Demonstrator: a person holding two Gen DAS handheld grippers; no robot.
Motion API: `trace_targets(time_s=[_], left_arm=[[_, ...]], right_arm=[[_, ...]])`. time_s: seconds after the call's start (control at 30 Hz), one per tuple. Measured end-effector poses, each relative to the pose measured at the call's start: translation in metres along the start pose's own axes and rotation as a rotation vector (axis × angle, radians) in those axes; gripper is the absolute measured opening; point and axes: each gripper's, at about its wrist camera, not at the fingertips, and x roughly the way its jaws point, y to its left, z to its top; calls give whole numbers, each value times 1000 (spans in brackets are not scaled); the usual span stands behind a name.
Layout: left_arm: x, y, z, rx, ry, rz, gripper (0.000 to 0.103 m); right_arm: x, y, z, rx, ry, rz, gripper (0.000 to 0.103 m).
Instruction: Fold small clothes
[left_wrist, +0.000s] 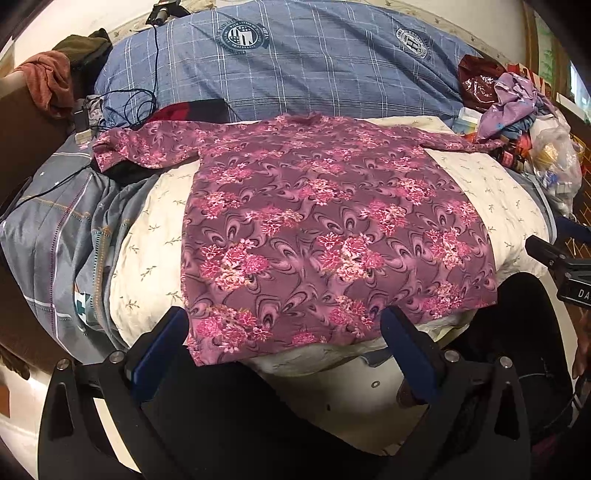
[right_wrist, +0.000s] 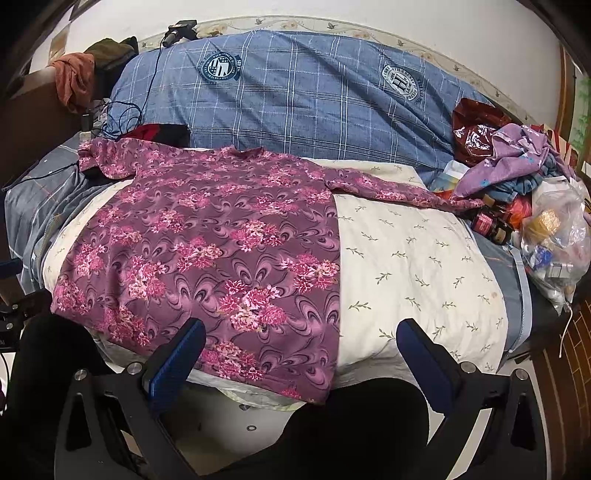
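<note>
**Floral shirt flat on the bed, both grippers empty**

The left gripper (left_wrist: 284, 332) is spread wide, with the hem of the purple floral shirt (left_wrist: 332, 221) lying between its fingers (not touching them). The shirt lies flat on the cream leaf-print quilt (right_wrist: 413, 266), sleeves out. The right gripper (right_wrist: 301, 343) is also wide apart, over the shirt's right hem corner.

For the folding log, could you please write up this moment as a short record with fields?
garment: floral purple shirt, spread flat, unfolded
sleeves: both stretched out sideways
surface: cream leaf-print sheet on the bed
behind: blue plaid duvet
clutter, right side: purple cloth pile, clear plastic bag, dark bottles
left tool: open, at the shirt's near hem, holding nothing
right tool: open, at the near hem by the shirt's right corner, holding nothing
fold progress: not started
</note>
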Motion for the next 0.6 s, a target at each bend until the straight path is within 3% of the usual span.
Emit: trace_targets(time_s=[0.6], left_arm=[[11, -4, 4, -14, 23, -39, 103]], right_arm=[[7, -3, 2, 12, 11, 2, 103]])
